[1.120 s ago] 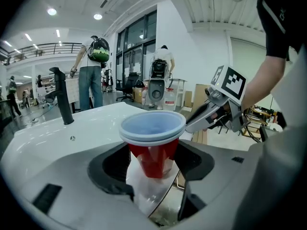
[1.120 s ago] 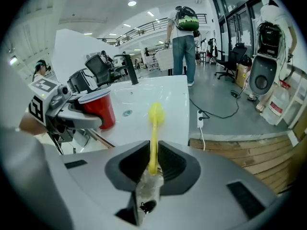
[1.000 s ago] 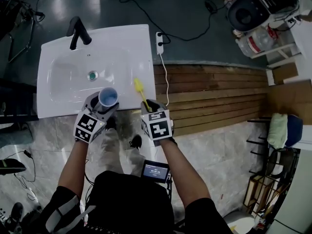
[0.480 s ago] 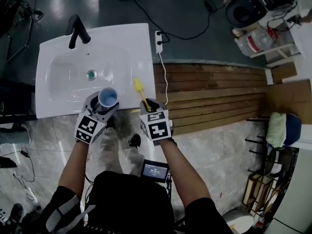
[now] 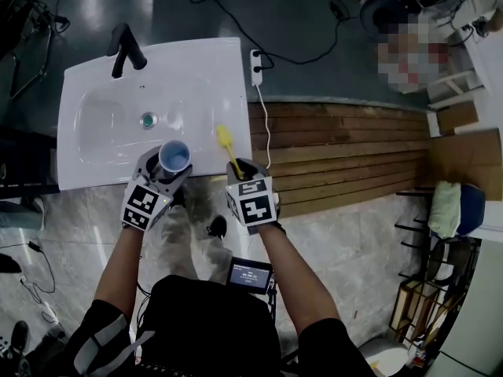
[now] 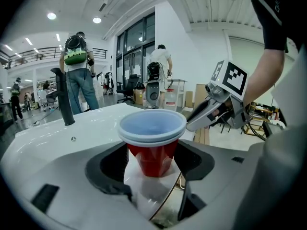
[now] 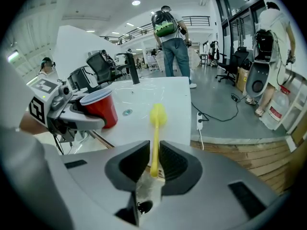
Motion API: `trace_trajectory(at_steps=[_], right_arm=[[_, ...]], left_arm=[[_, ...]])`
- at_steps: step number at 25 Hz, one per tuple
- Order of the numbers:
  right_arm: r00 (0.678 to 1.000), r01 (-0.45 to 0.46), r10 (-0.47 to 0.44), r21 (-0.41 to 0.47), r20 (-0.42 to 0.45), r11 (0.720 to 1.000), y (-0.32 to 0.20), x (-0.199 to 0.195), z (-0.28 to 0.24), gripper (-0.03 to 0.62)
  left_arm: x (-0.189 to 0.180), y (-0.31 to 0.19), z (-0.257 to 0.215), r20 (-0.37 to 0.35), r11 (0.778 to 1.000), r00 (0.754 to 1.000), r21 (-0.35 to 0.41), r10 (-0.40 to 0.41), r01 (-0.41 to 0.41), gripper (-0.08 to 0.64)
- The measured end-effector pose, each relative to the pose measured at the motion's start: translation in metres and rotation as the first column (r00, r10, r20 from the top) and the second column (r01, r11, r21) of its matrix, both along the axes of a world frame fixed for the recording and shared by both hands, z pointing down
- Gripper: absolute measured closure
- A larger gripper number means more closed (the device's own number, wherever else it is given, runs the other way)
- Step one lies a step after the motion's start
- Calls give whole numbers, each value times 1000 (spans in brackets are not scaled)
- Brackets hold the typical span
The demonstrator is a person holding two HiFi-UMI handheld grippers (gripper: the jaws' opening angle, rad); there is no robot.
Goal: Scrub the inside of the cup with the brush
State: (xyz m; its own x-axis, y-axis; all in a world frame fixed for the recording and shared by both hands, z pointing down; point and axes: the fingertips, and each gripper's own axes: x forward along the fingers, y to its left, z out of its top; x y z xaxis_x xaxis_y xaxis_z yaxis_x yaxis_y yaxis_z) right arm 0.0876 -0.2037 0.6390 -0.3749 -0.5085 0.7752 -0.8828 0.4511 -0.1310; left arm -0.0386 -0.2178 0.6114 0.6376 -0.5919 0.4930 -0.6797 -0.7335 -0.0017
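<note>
Cup [image 6: 152, 138], red outside and pale inside, stands upright with its mouth open to the ceiling, clamped by its lower wall in the left tongs [image 5: 172, 164] and held over the near edge of the white sink [image 5: 102, 85]. Nothing is inside it. Just to its right, and clear of it, is the yellow brush [image 7: 156, 133]. The right tongs [image 7: 153, 159] are closed on the end of its thin handle, and its head points away from the person, out over the sink's near right corner. Cup and brush are side by side at about the same height, with a gap between the brush head and the rim. Scrubbing has therefore not begun: both things are gripped, and the step in hand appears to be bringing them together. The next move calls for the right tongs to swing the head left over the cup's mouth and tip it down inside, or for the left tongs to tilt the mouth toward the brush. The left grip should hold firm without squashing what looks like a thin-walled cup. The long handle, held only at its end, may twist once the head presses on the wall.
</note>
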Motion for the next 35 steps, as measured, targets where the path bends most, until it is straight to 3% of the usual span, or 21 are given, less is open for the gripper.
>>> trace_trajectory(at_steps=[19,25,31,35], right_arm=[[1000,10,-10,2,3,1000,0,-2,0,548],[999,32,-32,5,15,999,-1,-5,-1,491],[1000,19,-20,36,23,999,-5,2,-12,466],[999,18,-21,76,35,997,-7,10,-31,466]], left_arm=[[1,9,7,48,999,998,-33,34,-32,276],[-6,10,9,55,999,998,-49,2,1,199],[-31,19,0,42,995,997,-61,-72,74,189],[-64,27,-18,-33,978,980,-85,-196,192,190]])
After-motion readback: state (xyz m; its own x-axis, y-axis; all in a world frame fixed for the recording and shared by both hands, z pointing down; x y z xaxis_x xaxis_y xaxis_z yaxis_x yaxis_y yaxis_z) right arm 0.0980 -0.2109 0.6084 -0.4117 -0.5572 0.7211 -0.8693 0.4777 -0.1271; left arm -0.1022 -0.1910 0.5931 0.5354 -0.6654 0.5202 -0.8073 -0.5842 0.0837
